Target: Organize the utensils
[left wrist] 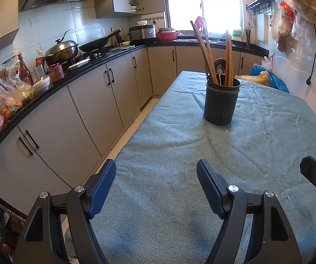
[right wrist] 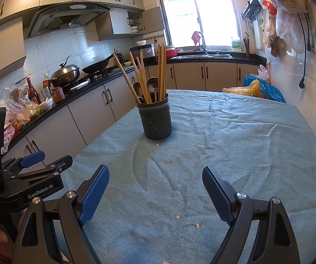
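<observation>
Both claws spread apart and empty: left claw [left wrist: 156,189], right claw [right wrist: 155,194], low over the cloth-covered bench [right wrist: 235,145]. Holder [right wrist: 156,118] with chopsticks [right wrist: 161,70] and spoons [right wrist: 153,87] stands ahead of the right claw, ahead-right of the left. No loose utensils visible, so looks like sorting is done or not begun; any next move means reaching forward to the holder.

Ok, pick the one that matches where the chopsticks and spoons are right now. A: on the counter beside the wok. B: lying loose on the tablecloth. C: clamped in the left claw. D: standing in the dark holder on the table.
D: the chopsticks and spoons stand inside the dark holder on the tablecloth, and both claws are open and empty.
</observation>
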Action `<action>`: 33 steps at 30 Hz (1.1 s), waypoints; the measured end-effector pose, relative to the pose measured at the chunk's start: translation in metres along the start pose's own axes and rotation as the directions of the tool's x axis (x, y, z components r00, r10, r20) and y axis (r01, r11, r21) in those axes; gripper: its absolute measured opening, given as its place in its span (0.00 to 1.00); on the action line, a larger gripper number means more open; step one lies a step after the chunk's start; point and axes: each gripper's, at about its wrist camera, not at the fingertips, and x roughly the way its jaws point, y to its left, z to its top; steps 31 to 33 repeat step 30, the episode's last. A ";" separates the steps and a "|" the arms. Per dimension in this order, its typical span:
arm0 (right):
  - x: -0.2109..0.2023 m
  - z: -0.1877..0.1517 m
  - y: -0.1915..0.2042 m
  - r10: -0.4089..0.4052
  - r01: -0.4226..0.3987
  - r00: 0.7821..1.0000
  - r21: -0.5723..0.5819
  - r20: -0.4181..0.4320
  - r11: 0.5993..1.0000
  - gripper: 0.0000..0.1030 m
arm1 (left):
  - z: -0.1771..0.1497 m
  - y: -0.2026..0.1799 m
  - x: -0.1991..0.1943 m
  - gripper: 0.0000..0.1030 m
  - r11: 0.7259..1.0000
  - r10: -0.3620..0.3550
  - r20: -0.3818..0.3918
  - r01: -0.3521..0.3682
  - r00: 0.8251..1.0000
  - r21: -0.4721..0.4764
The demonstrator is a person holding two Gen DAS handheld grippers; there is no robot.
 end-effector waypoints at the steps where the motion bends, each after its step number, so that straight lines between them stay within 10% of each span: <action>1: 0.000 0.000 0.000 0.000 0.000 1.000 -0.001 -0.001 1.000 0.87 | 0.000 0.001 0.000 0.73 1.000 -0.001 0.000 0.001 1.000 -0.001; 33: -0.004 -0.001 -0.029 -0.035 0.035 0.999 0.033 -0.003 0.999 0.87 | -0.003 -0.005 -0.003 0.73 1.000 0.011 0.036 -0.012 0.999 0.018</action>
